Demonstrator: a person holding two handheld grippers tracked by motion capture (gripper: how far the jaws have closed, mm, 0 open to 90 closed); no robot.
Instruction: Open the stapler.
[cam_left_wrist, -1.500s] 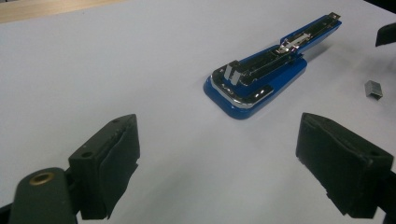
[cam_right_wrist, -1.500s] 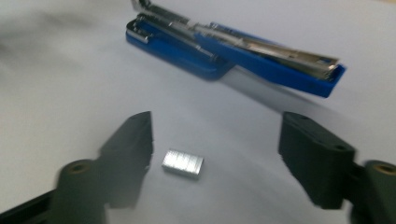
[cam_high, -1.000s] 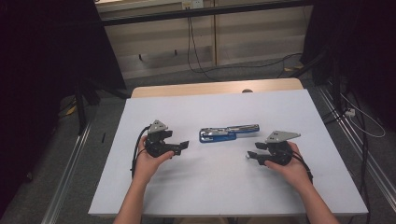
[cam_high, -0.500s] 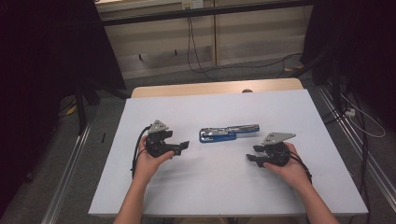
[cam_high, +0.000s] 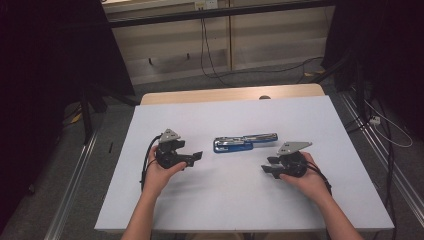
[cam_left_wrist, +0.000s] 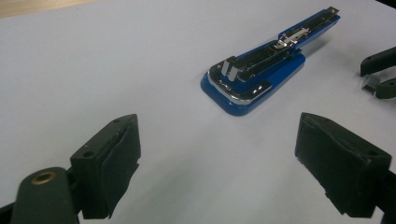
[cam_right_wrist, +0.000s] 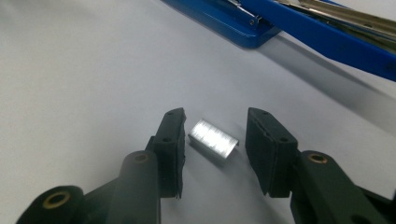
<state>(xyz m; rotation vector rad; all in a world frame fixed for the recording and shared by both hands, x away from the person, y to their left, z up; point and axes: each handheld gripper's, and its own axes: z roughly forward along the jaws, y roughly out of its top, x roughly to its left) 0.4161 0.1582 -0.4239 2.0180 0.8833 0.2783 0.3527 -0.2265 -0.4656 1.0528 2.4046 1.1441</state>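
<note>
- On the desk (cam_high: 210, 205), white sheet over it, we have a blue stapler (cam_high: 244, 143) lying at mid-desk, swung open flat, magazine rail exposed.
- Stapler sits between our two hands, slightly farther from us than both.
- Left hand-held gripper (cam_high: 196, 156) rests on the desk to the stapler's left, jaws pointing at it.
- Left gripper view: jaws spread wide, nothing between them, stapler (cam_left_wrist: 266, 70) well ahead and apart from the pads.
- Right hand-held gripper (cam_high: 266, 170) sits near the stapler's right end, just on our side of it, jaws pointing left.
- Right gripper view: a short strip of staples (cam_right_wrist: 214, 138) lies on the desk between the two pads of the right hand-held gripper (cam_right_wrist: 215, 140).
- Right jaws have just been closing; they stand partly open, with a visible gap to the right pad. On the left the strip's end is right at the pad; we can't tell if it touches. No grip yet.
- Strip lies skewed across the gap, not square to the pads.
- Open stapler (cam_right_wrist: 299, 23) runs across the top of the right gripper view, base and arm both visible, apart from the strip.
- Left gripper view also catches the right jaw tips at the right edge with the shiny strip (cam_left_wrist: 371, 85) between them.
</note>
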